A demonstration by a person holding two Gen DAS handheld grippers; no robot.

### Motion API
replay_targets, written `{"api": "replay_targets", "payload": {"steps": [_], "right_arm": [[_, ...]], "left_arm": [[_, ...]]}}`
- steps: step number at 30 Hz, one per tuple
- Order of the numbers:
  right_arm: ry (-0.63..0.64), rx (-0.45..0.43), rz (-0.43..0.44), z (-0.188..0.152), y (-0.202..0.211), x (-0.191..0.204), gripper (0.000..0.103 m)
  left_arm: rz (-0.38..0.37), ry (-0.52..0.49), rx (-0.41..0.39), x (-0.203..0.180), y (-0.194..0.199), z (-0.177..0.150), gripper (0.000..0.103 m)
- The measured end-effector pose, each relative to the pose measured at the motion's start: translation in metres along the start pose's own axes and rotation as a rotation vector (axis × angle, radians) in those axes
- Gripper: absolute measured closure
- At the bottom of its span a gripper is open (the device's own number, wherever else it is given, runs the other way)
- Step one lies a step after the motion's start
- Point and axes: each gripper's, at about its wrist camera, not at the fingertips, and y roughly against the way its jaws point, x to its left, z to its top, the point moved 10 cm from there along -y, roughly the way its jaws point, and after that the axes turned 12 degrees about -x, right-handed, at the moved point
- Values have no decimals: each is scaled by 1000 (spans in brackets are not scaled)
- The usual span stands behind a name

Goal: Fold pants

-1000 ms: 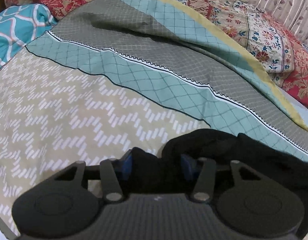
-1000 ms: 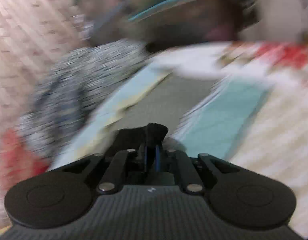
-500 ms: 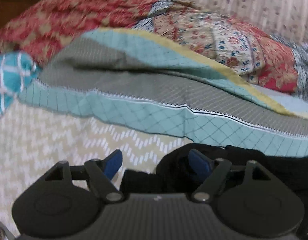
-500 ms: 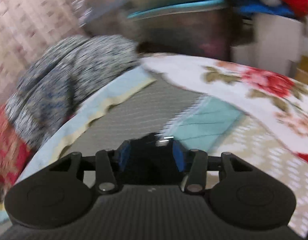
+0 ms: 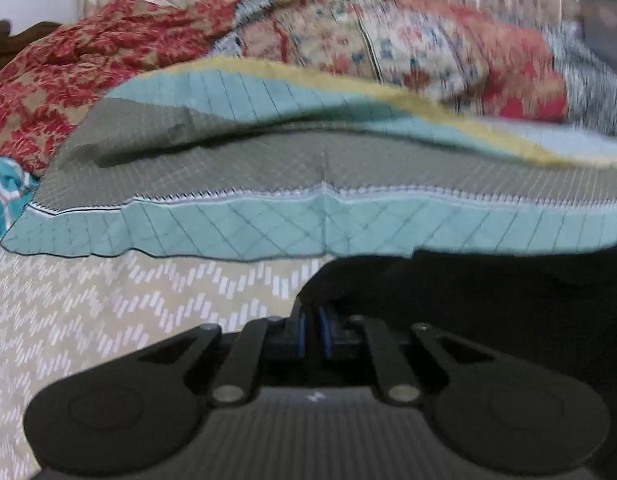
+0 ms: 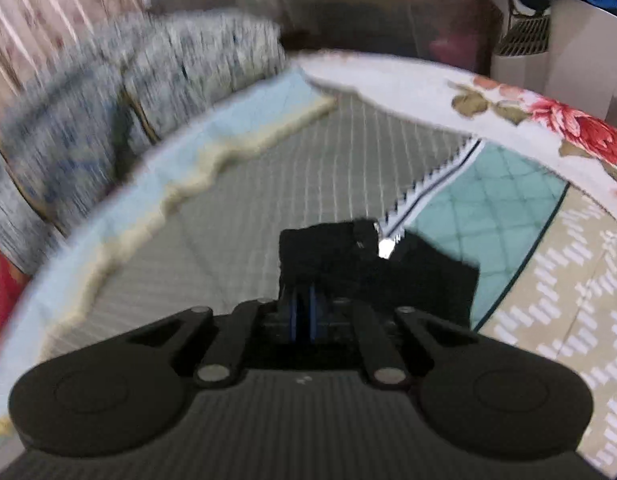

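Observation:
The black pants [image 5: 488, 300] lie bunched on the patterned bedsheet [image 5: 148, 304], filling the lower right of the left wrist view. My left gripper [image 5: 313, 322] has its jaws closing to a thin gap, its blue pads pinching the pants' left edge, which drapes over the fingertips. In the right wrist view a flat black part of the pants [image 6: 372, 276] with a small shiny tag spreads just ahead of my right gripper [image 6: 303, 300]. Its jaws are also closing, with the blue pads almost together on the fabric's near edge.
The bedsheet has beige zigzag, teal and grey bands [image 6: 248, 208]. A red floral quilt [image 5: 68, 80] and a folded floral blanket [image 5: 428, 48] are piled at the far side. A grey-blue knitted blanket [image 6: 108, 92] and a white rose-print sheet [image 6: 528, 120] border the bed.
Both grippers spread their jaws half a second ago and have closed again on the black fabric. The left view has rolled level, and the right gripper has slid across the bed.

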Motion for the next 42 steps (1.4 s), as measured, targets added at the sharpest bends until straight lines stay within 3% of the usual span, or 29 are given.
{"api": "replay_targets", "payload": {"steps": [5, 9, 15, 19, 25, 29, 31, 32, 33, 35, 37, 42], "right_arm": [[-242, -32, 144, 36, 51, -23, 95], [-329, -47, 213, 45, 103, -44, 95], [-400, -56, 277, 40, 181, -104, 95], [-439, -47, 286, 17, 226, -157, 95], [-574, 9, 184, -49, 255, -259, 95], [-656, 61, 92, -91, 247, -294, 95], [-656, 70, 44, -103, 240, -297, 82], [-681, 66, 16, -108, 237, -301, 57], [-708, 60, 3, -109, 236, -305, 39], [-732, 22, -26, -108, 239, -307, 39], [-706, -49, -54, -98, 248, -309, 39], [-444, -316, -116, -50, 288, -286, 41]], "left_arm": [[-4, 102, -101, 14, 53, 22, 96], [-5, 160, -155, 25, 105, 25, 97], [-19, 249, -195, 41, 188, 4, 97], [-33, 297, -171, 48, 232, -30, 97], [-40, 334, -71, 53, 269, -95, 96], [-43, 372, -39, 53, 281, -121, 96], [-41, 368, -14, 53, 280, -129, 91], [-41, 375, -9, 53, 281, -132, 91], [-48, 385, -10, 53, 284, -133, 90], [-57, 391, -21, 54, 291, -133, 82], [-39, 387, -33, 58, 301, -135, 55], [-40, 460, -27, 79, 314, -141, 52]]}}
